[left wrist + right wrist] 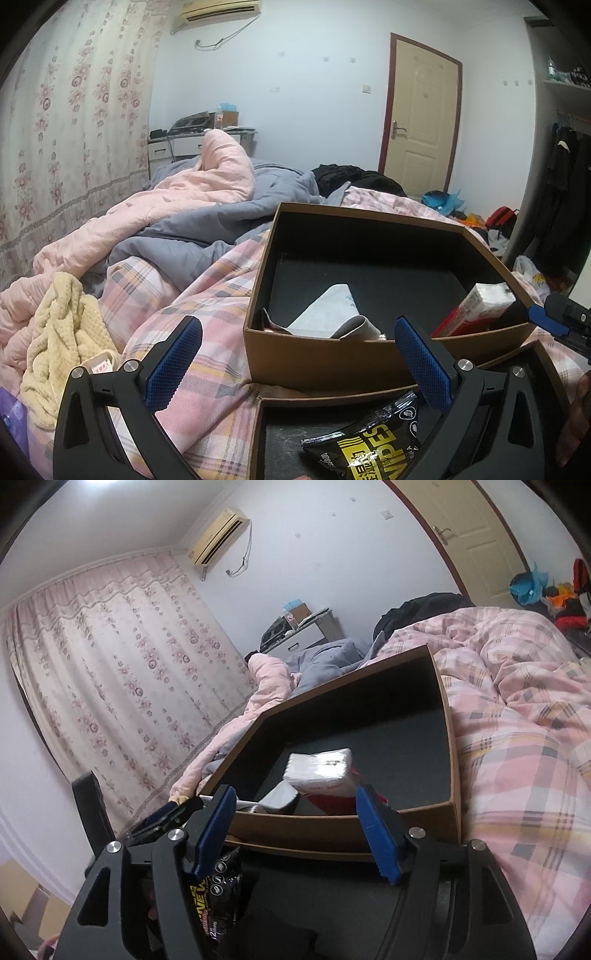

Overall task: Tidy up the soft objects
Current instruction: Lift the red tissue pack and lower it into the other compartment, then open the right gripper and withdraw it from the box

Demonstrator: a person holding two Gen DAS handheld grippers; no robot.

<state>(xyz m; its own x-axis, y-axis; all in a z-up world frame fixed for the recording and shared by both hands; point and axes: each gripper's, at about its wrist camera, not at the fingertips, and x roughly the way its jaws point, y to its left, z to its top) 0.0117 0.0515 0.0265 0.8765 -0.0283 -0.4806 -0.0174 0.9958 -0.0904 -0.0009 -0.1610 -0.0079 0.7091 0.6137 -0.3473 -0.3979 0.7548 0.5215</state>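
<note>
I'm parked over a pink plaid duvet (207,295) in a bedroom, floral curtain (66,122) at 10 o'clock. Both my left gripper (299,354) and right gripper (295,823) are released, nothing between the pads. The tissue pack (319,768) sits in the cardboard box (332,354); a black pouch (373,443) reads "WIPES". A cream towel (62,332) lies at 8.

Home bedroom: unmade bed (207,295) with pink plaid cover across the middle, floral curtain (74,129) at 9 o'clock, air conditioner (221,9) on the wall at 12 o'clock, cream door (421,118) at 2 o'clock, hanging clothes (565,166) at 3 o'clock.
</note>
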